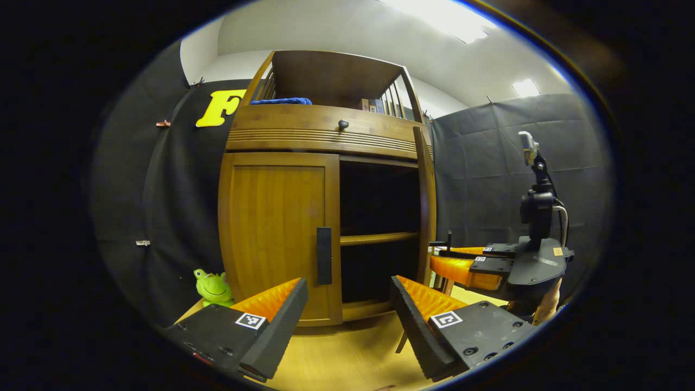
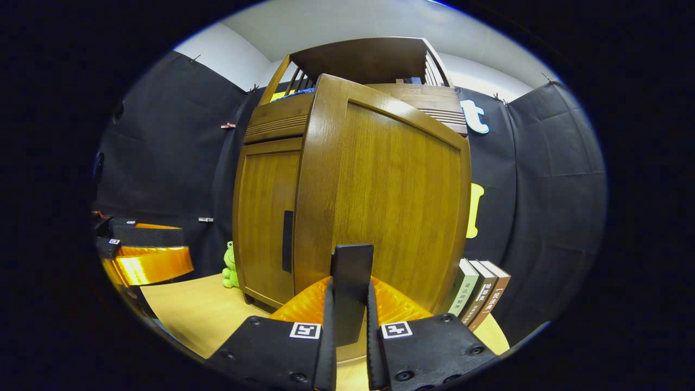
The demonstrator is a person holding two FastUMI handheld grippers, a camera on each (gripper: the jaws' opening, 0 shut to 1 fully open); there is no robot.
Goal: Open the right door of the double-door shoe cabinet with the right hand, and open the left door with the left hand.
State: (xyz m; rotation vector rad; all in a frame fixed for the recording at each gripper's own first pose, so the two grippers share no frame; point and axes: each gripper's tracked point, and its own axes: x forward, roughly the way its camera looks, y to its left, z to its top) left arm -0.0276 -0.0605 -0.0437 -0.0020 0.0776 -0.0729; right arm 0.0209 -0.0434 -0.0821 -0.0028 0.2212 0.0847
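A wooden shoe cabinet [image 1: 326,136] stands on a desk [image 1: 353,358]. Its right door [image 2: 391,206] is swung open, and the right hand-held gripper [image 2: 350,326] has both fingers clamped on that door's dark handle [image 2: 352,271]. The left door [image 1: 277,233] is closed; the left hand-held gripper [image 1: 347,320] hovers in front of it, fingers spread wide, holding nothing. A green frog toy [image 1: 213,288] sits left of the cabinet

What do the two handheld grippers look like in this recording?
The left gripper has wedge-shaped ribbed fingers on dark screwed plates, each bearing a square black-and-white marker. The right gripper is built alike; the left gripper view shows its rounded dark body carrying an upright black camera mast with a looping cable.
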